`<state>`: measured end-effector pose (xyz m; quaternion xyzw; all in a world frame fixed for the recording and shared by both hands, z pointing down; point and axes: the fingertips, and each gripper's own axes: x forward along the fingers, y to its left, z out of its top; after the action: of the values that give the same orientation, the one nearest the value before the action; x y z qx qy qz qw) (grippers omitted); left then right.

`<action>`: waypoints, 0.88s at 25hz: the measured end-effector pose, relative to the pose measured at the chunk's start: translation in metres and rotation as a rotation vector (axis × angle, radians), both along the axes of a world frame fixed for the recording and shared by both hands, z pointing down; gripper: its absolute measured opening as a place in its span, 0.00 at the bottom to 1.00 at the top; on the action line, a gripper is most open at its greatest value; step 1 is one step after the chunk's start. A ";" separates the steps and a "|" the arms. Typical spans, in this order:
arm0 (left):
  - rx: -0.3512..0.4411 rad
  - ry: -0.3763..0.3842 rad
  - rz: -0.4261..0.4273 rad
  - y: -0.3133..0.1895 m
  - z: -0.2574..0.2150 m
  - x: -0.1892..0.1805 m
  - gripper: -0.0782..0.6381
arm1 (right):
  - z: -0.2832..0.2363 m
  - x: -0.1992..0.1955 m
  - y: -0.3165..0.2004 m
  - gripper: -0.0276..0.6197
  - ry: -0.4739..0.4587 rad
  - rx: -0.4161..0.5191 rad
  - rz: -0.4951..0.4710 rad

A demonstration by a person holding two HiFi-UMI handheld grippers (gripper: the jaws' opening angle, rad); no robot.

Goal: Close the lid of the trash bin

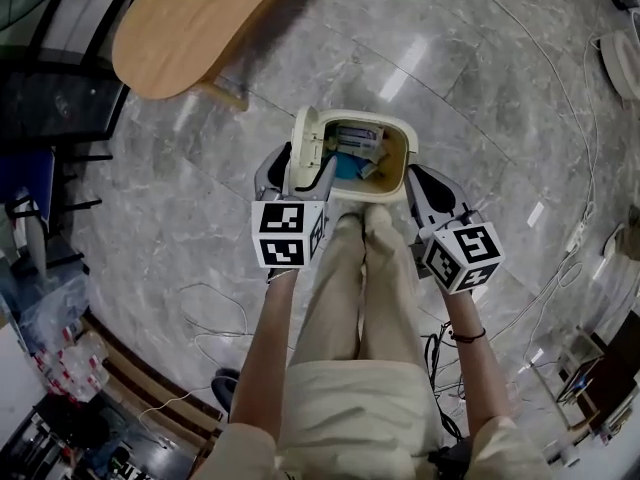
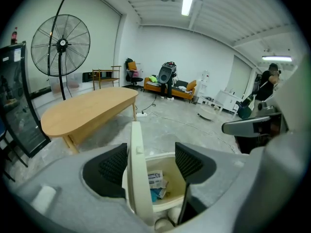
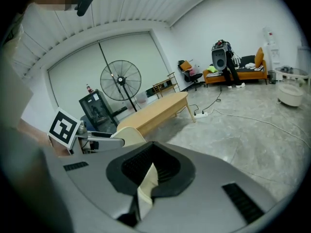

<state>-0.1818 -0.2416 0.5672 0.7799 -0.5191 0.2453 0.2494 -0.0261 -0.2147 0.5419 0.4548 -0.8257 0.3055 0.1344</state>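
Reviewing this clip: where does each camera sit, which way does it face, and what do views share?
Head view: on the head, looking steeply down at the open trash bin; legs, forearms, left gripper, right gripper show.
Left gripper view: on that gripper, looking along open jaws straddling the upright lid.
Right gripper view: on that gripper, jaws shut on the trash bin's rim, facing the room.
Shared: both gripper views show the table and fan.

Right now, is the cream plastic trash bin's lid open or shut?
Open: the cream lid stands upright at one side of the bin; packaging inside shows.
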 end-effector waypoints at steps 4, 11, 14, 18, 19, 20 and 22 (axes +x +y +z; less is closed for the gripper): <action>-0.004 -0.021 0.001 0.001 0.001 0.001 0.53 | 0.002 0.010 0.007 0.05 -0.006 0.003 0.051; -0.004 -0.054 0.012 0.003 0.003 0.010 0.53 | 0.013 0.031 0.028 0.05 -0.019 -0.018 0.152; -0.005 -0.055 0.029 0.006 0.003 0.020 0.53 | 0.013 0.039 0.034 0.05 -0.016 -0.019 0.170; -0.001 -0.058 0.041 0.009 0.003 0.033 0.54 | 0.015 0.052 0.040 0.05 -0.018 -0.025 0.195; 0.003 -0.060 0.039 0.009 0.002 0.035 0.54 | 0.016 0.055 0.042 0.05 -0.019 -0.027 0.198; 0.009 -0.063 0.037 0.009 0.002 0.037 0.55 | 0.018 0.057 0.043 0.05 -0.020 -0.029 0.200; 0.018 -0.069 0.033 0.010 0.002 0.041 0.55 | 0.020 0.062 0.047 0.05 -0.028 -0.036 0.204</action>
<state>-0.1413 -0.2312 0.5695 0.7815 -0.5168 0.2716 0.2202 0.0362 -0.1680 0.5623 0.5300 -0.7711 0.3386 0.0992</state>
